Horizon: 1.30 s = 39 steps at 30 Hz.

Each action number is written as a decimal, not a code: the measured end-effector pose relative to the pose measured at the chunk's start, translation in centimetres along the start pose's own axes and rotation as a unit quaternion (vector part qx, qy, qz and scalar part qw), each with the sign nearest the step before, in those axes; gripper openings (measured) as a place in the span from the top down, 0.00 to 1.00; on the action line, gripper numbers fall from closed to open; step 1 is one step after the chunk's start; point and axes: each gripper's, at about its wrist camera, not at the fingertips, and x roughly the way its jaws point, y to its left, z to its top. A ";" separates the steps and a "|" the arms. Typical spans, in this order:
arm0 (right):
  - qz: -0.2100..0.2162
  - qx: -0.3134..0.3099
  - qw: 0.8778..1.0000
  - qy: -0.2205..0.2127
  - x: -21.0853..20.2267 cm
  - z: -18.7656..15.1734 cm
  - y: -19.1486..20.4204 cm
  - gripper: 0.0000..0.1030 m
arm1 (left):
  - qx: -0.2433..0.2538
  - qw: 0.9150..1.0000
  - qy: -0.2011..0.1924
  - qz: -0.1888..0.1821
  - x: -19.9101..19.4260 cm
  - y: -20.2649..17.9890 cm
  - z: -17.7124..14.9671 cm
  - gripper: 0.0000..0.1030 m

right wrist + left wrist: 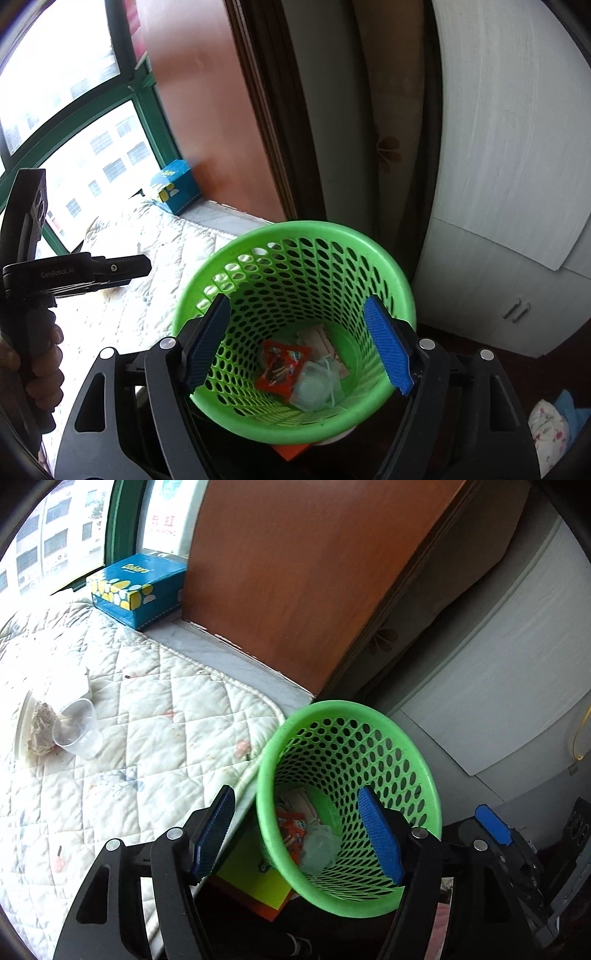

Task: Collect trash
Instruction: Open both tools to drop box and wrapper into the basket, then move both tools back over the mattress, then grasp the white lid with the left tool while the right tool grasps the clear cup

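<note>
from the left wrist view, the left tongs [300,834] hang released, blue ribbed pads spread wide with nothing between them, straddling the near rim of a green plastic basket [424,775]. the basket is round, perforated with oval holes, and sits just off the edge of a quilted white mat [147,738]. in its bottom lie an orange snack wrapper [291,827] and a crumpled pale bag [321,849]. on the mat, well apart from the basket, a clear plastic cup [79,733] lies tipped on its side, touching a crumpled brownish wad [42,725]. a blue tissue box [138,589] rests on the ledge beside a reddish wooden panel [295,572].

from the right wrist view, the right tongs [297,343] are likewise released and empty, poised over the basket's [391,266] mouth. the wrapper [282,365] and bag [314,384] touch each other at the bottom. at left, a hand [44,369] grips the other tool's black handle. a white cabinet [517,184] stands behind the basket.
</note>
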 end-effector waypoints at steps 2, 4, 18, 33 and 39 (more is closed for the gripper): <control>0.005 -0.006 1.000 0.002 0.3 0.1 0.8 0.26 | -0.005 1.000 -0.005 0.010 -0.7 1.5 0.0 0.35; 0.013 -0.013 1.000 0.005 0.7 0.3 1.7 0.26 | -0.010 0.999 -0.012 0.028 -1.5 3.1 -0.1 0.28; 0.059 -0.063 0.996 0.032 3.9 1.2 8.3 0.25 | -0.072 0.990 -0.047 0.111 -6.2 16.2 1.4 0.25; 0.087 -0.115 0.987 0.073 8.9 1.9 14.9 0.24 | -0.082 0.986 -0.031 0.140 -3.8 26.4 2.4 0.45; 0.097 -0.132 0.983 0.088 11.1 1.9 17.3 0.24 | -0.077 0.988 -0.024 0.132 -2.0 28.2 2.9 0.50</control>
